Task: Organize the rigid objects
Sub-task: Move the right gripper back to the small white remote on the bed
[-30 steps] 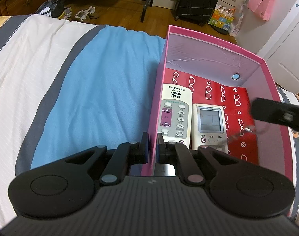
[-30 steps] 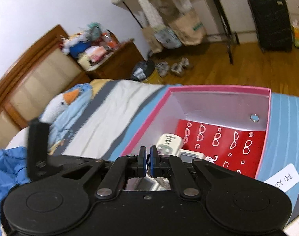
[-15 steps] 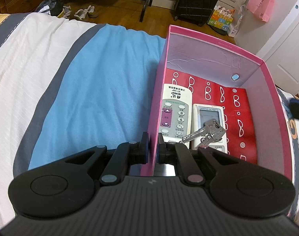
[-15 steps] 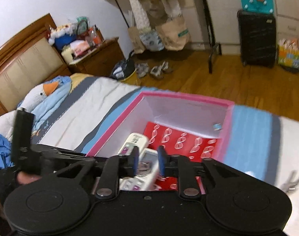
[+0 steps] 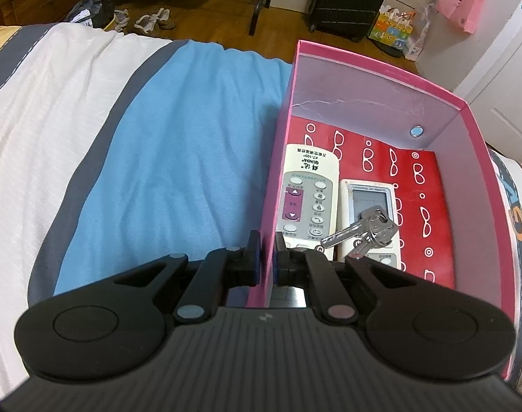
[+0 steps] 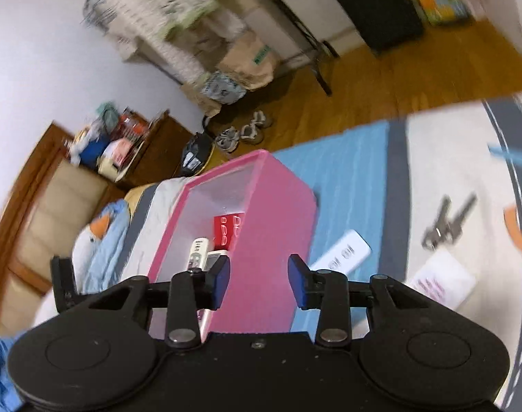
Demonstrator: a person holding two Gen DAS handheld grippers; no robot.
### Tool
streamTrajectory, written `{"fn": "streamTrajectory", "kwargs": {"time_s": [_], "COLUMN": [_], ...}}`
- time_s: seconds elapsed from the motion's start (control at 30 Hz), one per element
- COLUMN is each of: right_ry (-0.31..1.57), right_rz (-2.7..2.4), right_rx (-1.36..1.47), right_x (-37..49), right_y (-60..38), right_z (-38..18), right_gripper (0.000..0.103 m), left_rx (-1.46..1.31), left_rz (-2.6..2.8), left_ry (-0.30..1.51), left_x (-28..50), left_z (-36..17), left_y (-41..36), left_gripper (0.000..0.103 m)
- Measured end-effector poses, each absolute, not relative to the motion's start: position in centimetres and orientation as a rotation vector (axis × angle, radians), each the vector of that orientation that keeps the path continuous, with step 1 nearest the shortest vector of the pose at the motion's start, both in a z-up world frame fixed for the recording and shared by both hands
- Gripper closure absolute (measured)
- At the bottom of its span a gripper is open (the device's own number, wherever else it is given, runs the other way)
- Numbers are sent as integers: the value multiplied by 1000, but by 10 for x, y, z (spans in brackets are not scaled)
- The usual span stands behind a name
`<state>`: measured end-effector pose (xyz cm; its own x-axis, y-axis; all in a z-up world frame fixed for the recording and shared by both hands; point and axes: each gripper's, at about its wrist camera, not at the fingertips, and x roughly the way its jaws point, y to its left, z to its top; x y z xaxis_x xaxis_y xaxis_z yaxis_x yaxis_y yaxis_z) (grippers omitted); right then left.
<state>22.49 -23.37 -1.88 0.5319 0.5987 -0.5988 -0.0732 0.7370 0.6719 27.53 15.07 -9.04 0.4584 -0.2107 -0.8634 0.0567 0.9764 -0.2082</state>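
left tool (image 5: 266, 252) clenched on pink box (image 5: 381, 79) near wall, steadies it | right tool (image 6: 259, 283) jaws opening, empty, beside box | key bunch (image 5: 367, 231) in box atop remotes | next likely loose keys (image 6: 444, 221) on bed right of box: approach low, pinch across ring

Wooden floor (image 5: 288, 31), black suitcase (image 5: 350, 0) by white wall (image 6: 37, 61), wooden headboard (image 6: 30, 206), striped bedspread (image 5: 89, 137).
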Motion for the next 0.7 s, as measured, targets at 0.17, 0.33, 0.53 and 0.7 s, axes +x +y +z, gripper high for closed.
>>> {"fn": "streamTrajectory", "kwargs": {"time_s": [0.17, 0.33, 0.53, 0.7], "right_ry": [984, 1056, 1052, 1107], "right_rz": [350, 342, 252, 164], "right_rx": [613, 541, 445, 483], "right_x": [235, 243, 254, 269], "right_y": [-229, -209, -195, -188], "right_z": [-51, -79, -91, -100], "right_gripper": [54, 49, 41, 39], "left_rx": [-140, -144, -161, -144], "left_rz": [-161, -163, -164, -161], "left_ry": [1088, 1088, 1077, 1072], "left_x": [276, 276, 277, 278], "left_z": [-92, -92, -92, -93], "left_y": [148, 147, 149, 148], "left_gripper": [97, 97, 98, 99]}}
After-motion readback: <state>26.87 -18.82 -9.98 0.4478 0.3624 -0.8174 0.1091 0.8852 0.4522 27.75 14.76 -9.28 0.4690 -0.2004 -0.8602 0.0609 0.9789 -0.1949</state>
